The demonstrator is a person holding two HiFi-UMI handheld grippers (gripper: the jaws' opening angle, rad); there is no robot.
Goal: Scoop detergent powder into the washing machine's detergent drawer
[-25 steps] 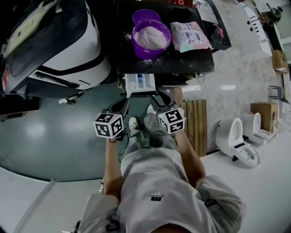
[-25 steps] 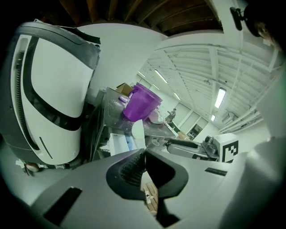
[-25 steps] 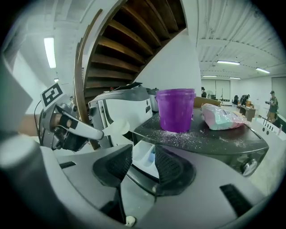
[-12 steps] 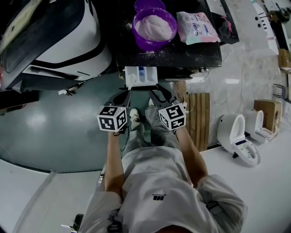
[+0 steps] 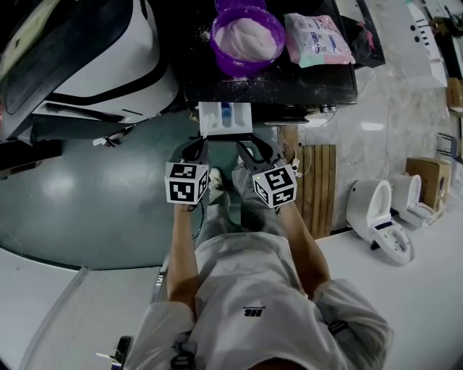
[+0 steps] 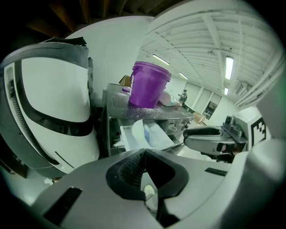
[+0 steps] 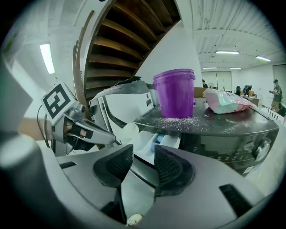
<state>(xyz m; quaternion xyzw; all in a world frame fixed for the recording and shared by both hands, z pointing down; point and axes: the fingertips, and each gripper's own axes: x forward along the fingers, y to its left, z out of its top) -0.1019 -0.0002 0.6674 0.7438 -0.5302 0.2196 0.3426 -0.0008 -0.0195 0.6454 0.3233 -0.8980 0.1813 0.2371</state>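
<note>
A purple bucket (image 5: pixel 246 36) full of white powder stands on the dark, powder-dusted top of the washing machine (image 5: pixel 289 79). Its white detergent drawer (image 5: pixel 226 118) is pulled out below the front edge. Both grippers hover just in front of the drawer. My left gripper (image 5: pixel 194 148) has its pads touching at the tips with nothing held; in its own view the left gripper (image 6: pixel 144 154) faces the drawer (image 6: pixel 143 134) and bucket (image 6: pixel 148 85). My right gripper (image 5: pixel 249 149) stands a little open and empty; in its own view the right gripper (image 7: pixel 144 156) looks at the drawer (image 7: pixel 149 141) and bucket (image 7: pixel 174 91).
A pink and white detergent bag (image 5: pixel 317 37) lies right of the bucket, and a purple lid (image 5: pixel 239 6) sits behind it. A big white rounded machine (image 5: pixel 94 58) fills the left. Wooden slats (image 5: pixel 315 188) and white toilets (image 5: pixel 380 220) stand on the floor at right.
Both grippers have edged slightly toward the drawer. The left gripper's marker cube has turned more squarely to the head camera.
</note>
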